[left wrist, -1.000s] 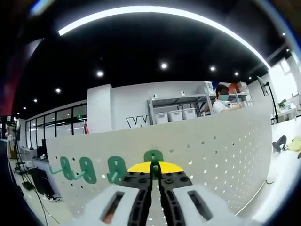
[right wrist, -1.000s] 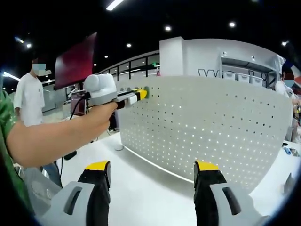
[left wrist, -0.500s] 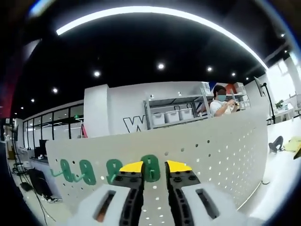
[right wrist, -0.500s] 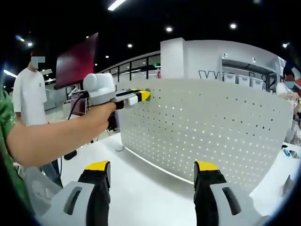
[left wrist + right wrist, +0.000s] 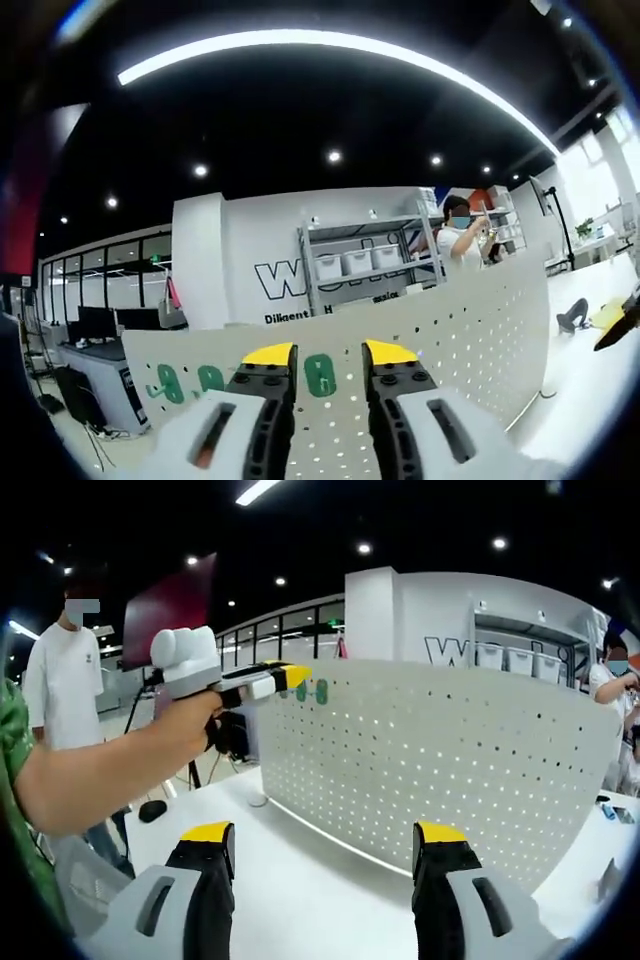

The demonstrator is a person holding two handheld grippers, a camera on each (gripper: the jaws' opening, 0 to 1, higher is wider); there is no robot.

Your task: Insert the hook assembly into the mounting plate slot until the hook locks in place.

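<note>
Left gripper view
- Left gripper point(image 5: 318, 354): the yellow-tipped black jaws stand apart with nothing between them, aimed at the board's upper edge, judged to be clear of the hook just ahead.
- Hook: a green plastic hook assembly point(image 5: 319, 375) sits on the white perforated mounting plate point(image 5: 470, 330), framed between the jaw tips; whether it is locked cannot be told.
- Other hooks: more green hooks point(image 5: 186, 381) sit in a row on the same board, further left.
- Writing: large dark letters beginning "W" point(image 5: 272, 279) on the far wall; a smaller line below seems to start "Diligent".

Right gripper view
- Right gripper point(image 5: 325, 842): jaws wide open and holding nothing, held low, well apart from the board, apparently idle.
- Left gripper there: a hand point(image 5: 185, 725) holds it level, its tip just beside the green hook at the board's top corner.
- Writing: the same "W" lettering, partly hidden.
</note>
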